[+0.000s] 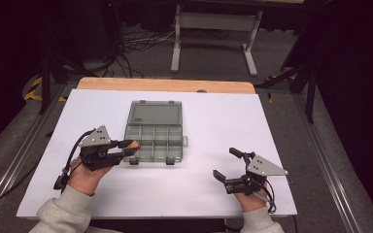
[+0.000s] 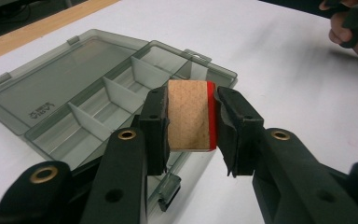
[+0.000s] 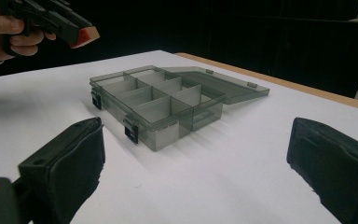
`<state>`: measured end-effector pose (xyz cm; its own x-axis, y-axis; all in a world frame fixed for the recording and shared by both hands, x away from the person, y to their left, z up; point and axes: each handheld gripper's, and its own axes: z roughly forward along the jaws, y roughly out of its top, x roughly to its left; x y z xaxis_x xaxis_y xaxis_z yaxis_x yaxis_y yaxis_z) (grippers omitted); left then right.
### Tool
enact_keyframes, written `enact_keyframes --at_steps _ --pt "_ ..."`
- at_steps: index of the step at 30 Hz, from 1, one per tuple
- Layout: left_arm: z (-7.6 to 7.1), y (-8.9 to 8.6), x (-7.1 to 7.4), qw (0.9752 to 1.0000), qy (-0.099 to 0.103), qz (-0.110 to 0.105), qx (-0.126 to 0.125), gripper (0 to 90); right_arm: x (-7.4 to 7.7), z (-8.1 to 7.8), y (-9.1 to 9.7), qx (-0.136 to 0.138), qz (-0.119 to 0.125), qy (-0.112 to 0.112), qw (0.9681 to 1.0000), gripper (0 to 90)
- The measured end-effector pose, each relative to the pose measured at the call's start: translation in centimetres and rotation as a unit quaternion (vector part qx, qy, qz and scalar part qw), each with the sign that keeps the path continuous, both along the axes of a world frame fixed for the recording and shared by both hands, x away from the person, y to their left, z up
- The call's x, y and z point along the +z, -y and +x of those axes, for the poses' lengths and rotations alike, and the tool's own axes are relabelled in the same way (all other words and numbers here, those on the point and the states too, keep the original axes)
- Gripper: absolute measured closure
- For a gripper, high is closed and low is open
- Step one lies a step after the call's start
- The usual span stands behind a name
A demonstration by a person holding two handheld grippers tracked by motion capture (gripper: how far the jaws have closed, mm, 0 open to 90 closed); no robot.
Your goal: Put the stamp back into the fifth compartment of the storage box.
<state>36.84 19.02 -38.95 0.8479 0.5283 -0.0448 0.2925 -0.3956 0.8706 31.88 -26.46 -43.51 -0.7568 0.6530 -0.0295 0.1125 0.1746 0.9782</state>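
The left hand-held gripper (image 1: 128, 148) sits left of centre in the high view, its jaws clamped on a small tan block with a red edge (image 2: 191, 115). In the left gripper view the block fills the middle of the frame, pinched on both sides, above the near edge of the grey compartment box (image 2: 98, 107). That box lies open at the centre of the high view on the white bench (image 1: 213, 121), its lid (image 1: 155, 114) folded flat toward the top of the frame and its dividers upright; the compartments that can be seen look bare. Two dark latches (image 3: 130, 130) hang on the box's near wall. The right hand-held gripper (image 1: 226, 165) rests low at the lower right, well apart from the box, jaws spread wide with nothing between them. Beyond the bench, at the top of the high view, stand a grey frame (image 1: 213, 29) and loose cables (image 1: 136, 43) on the floor.
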Motion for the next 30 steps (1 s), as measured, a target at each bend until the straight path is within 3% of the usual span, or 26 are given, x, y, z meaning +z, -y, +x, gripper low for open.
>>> enact_keyframes --at_steps 14,30 --pt "0.7 -0.5 -0.7 0.9972 -0.012 -0.007 0.074 65.8 0.0 0.0 0.0 0.001 0.000 0.000 1.0000 4.9" --pt "1.8 -0.9 -1.5 0.9939 -0.028 -0.018 0.105 65.7 0.0 0.0 0.0 0.001 0.000 0.000 1.0000 4.9"
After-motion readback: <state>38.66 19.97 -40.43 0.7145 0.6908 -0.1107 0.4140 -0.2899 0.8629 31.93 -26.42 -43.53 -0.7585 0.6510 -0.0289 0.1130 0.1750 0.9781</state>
